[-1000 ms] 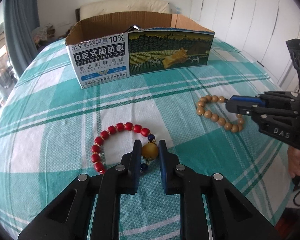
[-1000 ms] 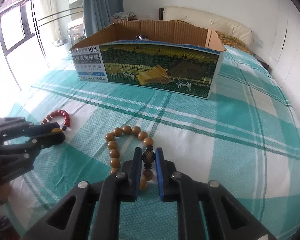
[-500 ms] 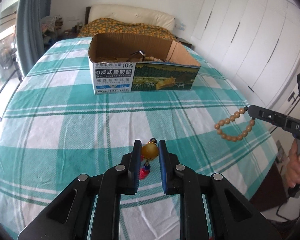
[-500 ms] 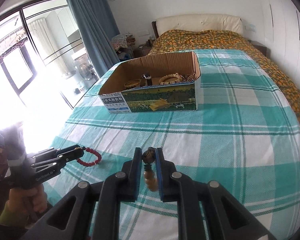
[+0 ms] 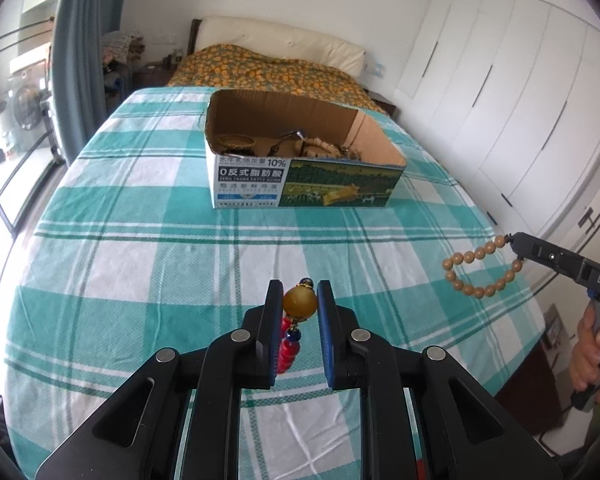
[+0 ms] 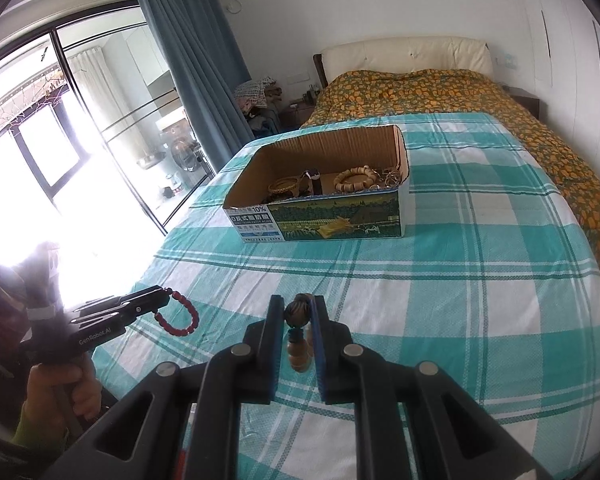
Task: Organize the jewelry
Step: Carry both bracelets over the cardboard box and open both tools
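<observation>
Left wrist view: left gripper (image 5: 299, 304) clamped on red bracelet (image 5: 288, 350) by its amber bead, up over checked bedspread (image 5: 140, 280). Cardboard box (image 5: 304, 184) of jewelry straight ahead, open path.

Right wrist view: right gripper (image 6: 298, 314) pinching wooden bracelet (image 6: 299, 354), same box (image 6: 320, 220) beyond, orange quilt (image 6: 460, 96) behind.

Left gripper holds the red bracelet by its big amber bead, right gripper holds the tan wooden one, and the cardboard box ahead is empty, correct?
Not quite: the cardboard box already holds jewelry, as the right wrist view shows. The left gripper does hold the red bracelet, the right gripper the tan wooden one.
</observation>
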Demonstrator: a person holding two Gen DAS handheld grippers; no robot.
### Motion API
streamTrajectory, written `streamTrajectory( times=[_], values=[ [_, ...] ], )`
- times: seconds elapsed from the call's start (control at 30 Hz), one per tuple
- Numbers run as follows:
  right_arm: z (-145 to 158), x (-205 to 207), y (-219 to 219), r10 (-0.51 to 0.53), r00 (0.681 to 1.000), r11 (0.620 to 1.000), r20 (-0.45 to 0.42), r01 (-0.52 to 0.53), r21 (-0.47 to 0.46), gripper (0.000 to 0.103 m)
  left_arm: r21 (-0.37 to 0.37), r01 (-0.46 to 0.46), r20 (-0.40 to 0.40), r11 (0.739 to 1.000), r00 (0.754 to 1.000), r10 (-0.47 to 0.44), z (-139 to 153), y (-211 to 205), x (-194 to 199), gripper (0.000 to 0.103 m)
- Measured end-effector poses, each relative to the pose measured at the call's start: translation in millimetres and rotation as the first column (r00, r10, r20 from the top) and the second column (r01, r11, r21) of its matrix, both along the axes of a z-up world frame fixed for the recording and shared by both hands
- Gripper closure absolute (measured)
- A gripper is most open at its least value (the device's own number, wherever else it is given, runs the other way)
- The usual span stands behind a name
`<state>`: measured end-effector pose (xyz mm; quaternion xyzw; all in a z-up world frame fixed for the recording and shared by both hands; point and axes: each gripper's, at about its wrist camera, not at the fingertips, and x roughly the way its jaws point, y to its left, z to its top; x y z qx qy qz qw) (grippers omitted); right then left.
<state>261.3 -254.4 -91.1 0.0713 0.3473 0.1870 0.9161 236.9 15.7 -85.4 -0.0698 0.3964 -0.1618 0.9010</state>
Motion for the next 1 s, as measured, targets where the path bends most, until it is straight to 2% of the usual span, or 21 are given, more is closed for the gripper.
streamTrajectory(
  times=[0.27, 0.53, 0.77, 1.0],
  values=[
    [4, 7, 2, 0.011, 1.000, 1.000, 0.003, -0.011, 0.003, 0.089, 0.015, -0.008, 0.011, 1.000, 1.000, 0.008, 10, 1, 10, 0.088],
    [22, 24, 5, 0.037, 0.999, 0.999, 0.032, -0.037, 0.000, 0.089, 0.020, 0.002, 0.048, 1.000, 0.999, -0.003, 32, 4, 27, 0.088],
    [46, 55, 18, 0.076, 0.994, 0.997, 0.076, -0.074, -0.030, 0.089, 0.022, 0.008, 0.116, 1.000, 0.993, -0.011, 64, 7, 61, 0.088],
    [72, 106, 25, 0.091, 0.989, 0.996, 0.116, -0.089, -0.024, 0.089, 0.012, 0.011, 0.148, 1.000, 0.989, -0.013, 86, 6, 113, 0.087]
  ],
)
